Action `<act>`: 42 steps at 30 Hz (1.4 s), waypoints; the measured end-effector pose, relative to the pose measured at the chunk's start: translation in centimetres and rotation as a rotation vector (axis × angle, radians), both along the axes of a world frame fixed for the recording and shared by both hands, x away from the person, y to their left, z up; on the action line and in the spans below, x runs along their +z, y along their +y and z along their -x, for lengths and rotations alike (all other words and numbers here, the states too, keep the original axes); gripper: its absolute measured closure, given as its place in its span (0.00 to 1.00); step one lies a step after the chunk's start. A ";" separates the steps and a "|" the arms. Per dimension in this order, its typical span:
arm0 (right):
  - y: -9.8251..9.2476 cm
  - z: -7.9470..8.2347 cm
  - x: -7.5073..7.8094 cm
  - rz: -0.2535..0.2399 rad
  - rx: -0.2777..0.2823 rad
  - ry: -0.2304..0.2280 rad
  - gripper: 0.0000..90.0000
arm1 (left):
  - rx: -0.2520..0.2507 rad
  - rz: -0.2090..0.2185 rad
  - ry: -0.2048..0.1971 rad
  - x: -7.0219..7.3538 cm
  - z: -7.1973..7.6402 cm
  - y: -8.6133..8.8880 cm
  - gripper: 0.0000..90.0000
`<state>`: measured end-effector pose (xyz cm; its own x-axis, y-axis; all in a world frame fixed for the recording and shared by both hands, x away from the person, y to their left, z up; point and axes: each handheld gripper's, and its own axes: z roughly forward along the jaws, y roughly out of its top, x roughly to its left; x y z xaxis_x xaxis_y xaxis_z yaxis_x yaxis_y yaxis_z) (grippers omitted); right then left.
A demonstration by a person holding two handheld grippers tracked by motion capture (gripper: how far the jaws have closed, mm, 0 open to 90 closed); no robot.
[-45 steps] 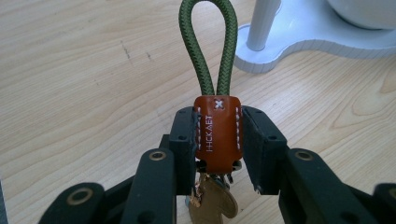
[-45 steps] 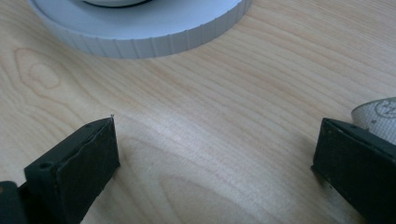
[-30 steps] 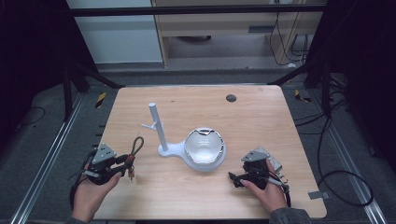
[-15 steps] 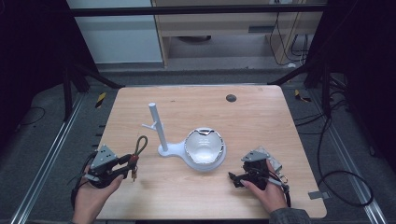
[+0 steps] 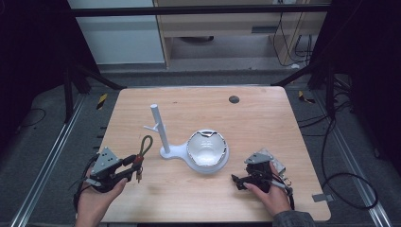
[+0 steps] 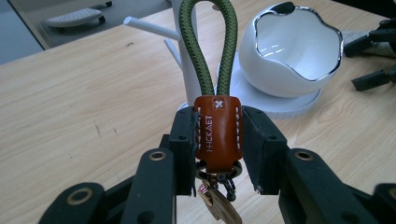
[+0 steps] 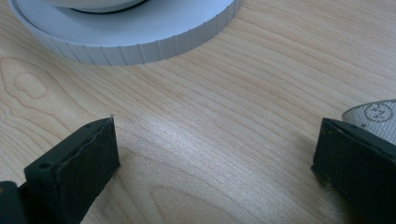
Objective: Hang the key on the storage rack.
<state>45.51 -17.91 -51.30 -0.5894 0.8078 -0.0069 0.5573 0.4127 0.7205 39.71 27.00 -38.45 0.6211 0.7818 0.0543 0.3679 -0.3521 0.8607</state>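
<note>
My left gripper point(image 6: 218, 140) point(image 5: 135, 166) is shut on a keychain: its pads squeeze the brown leather tab point(image 6: 218, 135), and the green cord loop point(image 6: 205, 44) point(image 5: 145, 143) sticks up past the jaws. Keys point(image 6: 219, 205) hang below the tab. A white stand with an upright post point(image 5: 160, 127) and a side peg point(image 6: 149, 29) is just beyond it. A white bowl with a chrome rim point(image 5: 206, 150) point(image 6: 292, 51) sits on the stand's round base point(image 7: 130, 32). My right gripper point(image 5: 239, 182) point(image 7: 215, 163) rests on the table right of the bowl, its jaws wide apart with bare wood between them.
The wooden table point(image 5: 265, 123) has a dark round hole point(image 5: 233, 99) near its far edge. A light woven thing point(image 7: 373, 114) lies by the right gripper's right jaw. Dark frame bars and cables surround the table.
My left gripper has moved right, toward the white stand, lifting the keychain a little. The right hand has not moved.
</note>
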 end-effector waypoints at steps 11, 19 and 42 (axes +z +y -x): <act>0.0 0.0 0.0 0.000 -0.002 0.000 0.00 | -0.020 0.034 -0.066 1.8 0.7 -0.9 0.73; 0.0 0.0 0.0 -0.001 -0.003 0.001 0.00 | -0.018 0.037 -0.076 2.4 0.2 -1.4 0.73; 0.0 0.1 0.0 -0.003 -0.004 0.001 0.00 | 0.033 0.015 -0.028 0.4 -3.7 -2.8 0.73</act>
<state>45.45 -17.89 -51.31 -0.5862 0.8101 -0.0039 0.5595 0.4083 0.7213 43.39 24.16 -38.01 0.5934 0.8028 0.0592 0.3547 -0.3268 0.8760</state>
